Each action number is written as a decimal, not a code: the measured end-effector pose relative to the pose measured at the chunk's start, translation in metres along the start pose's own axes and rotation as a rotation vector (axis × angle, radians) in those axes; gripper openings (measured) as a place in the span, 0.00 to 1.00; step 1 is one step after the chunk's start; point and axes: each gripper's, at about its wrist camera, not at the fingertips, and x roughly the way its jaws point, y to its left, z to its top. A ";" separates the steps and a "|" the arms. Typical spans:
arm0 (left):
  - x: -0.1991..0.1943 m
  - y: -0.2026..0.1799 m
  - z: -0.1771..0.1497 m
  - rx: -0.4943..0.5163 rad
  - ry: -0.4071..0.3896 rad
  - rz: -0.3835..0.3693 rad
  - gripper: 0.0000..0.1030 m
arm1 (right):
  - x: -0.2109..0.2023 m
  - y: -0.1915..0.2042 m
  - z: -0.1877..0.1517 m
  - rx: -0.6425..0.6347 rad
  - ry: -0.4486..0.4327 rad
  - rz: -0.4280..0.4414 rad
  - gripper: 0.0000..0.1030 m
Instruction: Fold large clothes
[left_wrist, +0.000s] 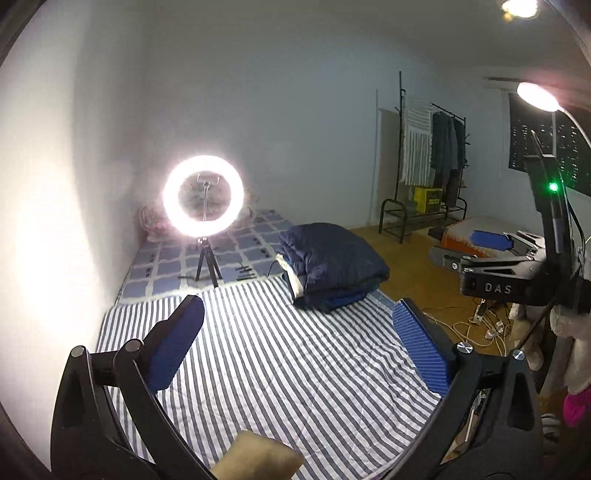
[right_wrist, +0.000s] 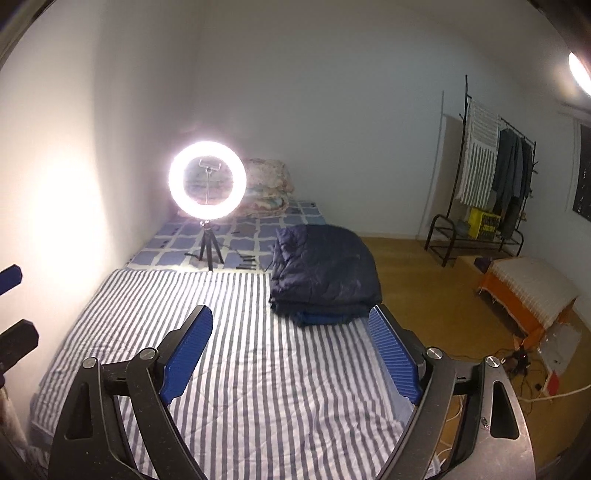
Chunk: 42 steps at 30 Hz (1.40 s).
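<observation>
A folded dark navy padded garment (left_wrist: 332, 258) (right_wrist: 325, 269) lies on top of a small stack of folded clothes, at the far right of a blue-and-white striped sheet (left_wrist: 277, 369) (right_wrist: 240, 369). My left gripper (left_wrist: 295, 306) hovers over the sheet in front of the stack, open, with nothing between its blue pads (left_wrist: 177, 347). My right gripper (right_wrist: 290, 310) is open too, empty, and points at the stack from nearby. In the left wrist view the right gripper (left_wrist: 467, 249) shows at the right. In the right wrist view the left gripper's fingers (right_wrist: 14, 336) peek in at the left edge.
A lit ring light on a tripod (left_wrist: 204, 195) (right_wrist: 207, 181) stands beyond the sheet on a checked mattress (left_wrist: 236, 247). A clothes rack (right_wrist: 487, 184) and an orange bench (right_wrist: 528, 291) stand on the wooden floor to the right, among cables (left_wrist: 476, 325). A beige cushion-like thing (left_wrist: 258, 458) lies at the near edge.
</observation>
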 end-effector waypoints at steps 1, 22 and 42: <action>0.001 0.000 -0.004 -0.007 0.004 0.008 1.00 | 0.001 -0.002 -0.005 0.004 -0.001 0.001 0.84; 0.093 -0.010 -0.074 -0.020 0.139 0.108 1.00 | 0.084 -0.025 -0.090 0.030 0.082 0.005 0.84; 0.141 -0.014 -0.102 0.007 0.210 0.101 1.00 | 0.130 -0.037 -0.113 0.043 0.139 -0.010 0.84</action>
